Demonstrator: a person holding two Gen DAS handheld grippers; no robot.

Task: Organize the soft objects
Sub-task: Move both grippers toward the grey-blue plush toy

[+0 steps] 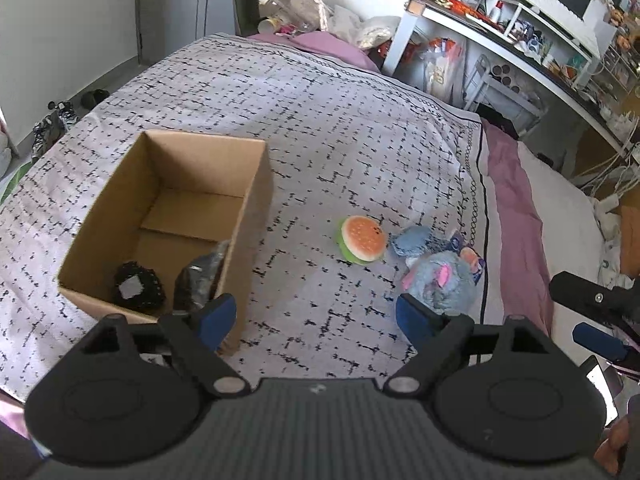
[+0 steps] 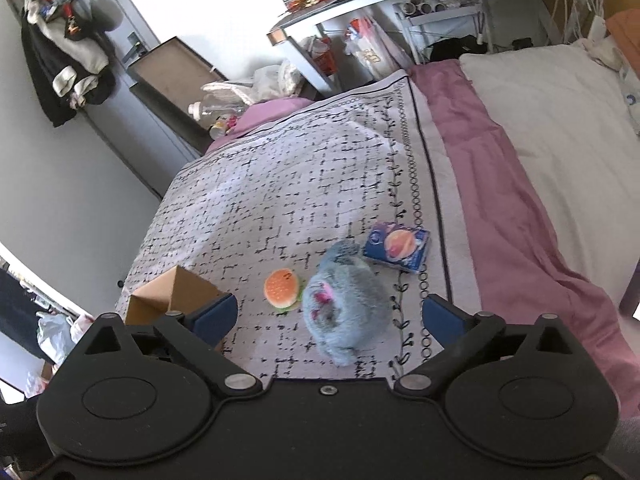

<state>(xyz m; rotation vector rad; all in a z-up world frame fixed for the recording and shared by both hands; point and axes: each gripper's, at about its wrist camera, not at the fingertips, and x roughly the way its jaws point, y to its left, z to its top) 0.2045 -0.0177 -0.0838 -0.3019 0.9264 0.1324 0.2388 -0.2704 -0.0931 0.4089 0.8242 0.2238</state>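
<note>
Below us lies a bed (image 1: 360, 128) under a white spread with black dashes, and on it stands an open cardboard box (image 1: 256, 200), our landmark. Inside the box, against its near wall, we see a black lacy item (image 1: 138, 286) and, beside it, a dark crinkled packet (image 1: 200, 280) leaning on the right wall.

Right of the box, apart from it, sits a plush burger (image 1: 362, 239). Just beyond the burger, farther from the box, lies a grey-blue plush (image 1: 438, 280) with pink ears, touching or nearly touching the burger. A small blue packet (image 2: 398, 250) rests on the plush's far side, farthest from the box.

Our left gripper (image 1: 316, 316) hovers over the spread just right of the box's near corner, its jaws spread wide with nothing between them. Our right gripper (image 2: 330, 318) hangs over the plush, well right of the box, its jaws also spread wide; the plush shows between its blue fingers (image 2: 440, 316), but they do not press on it.
</note>
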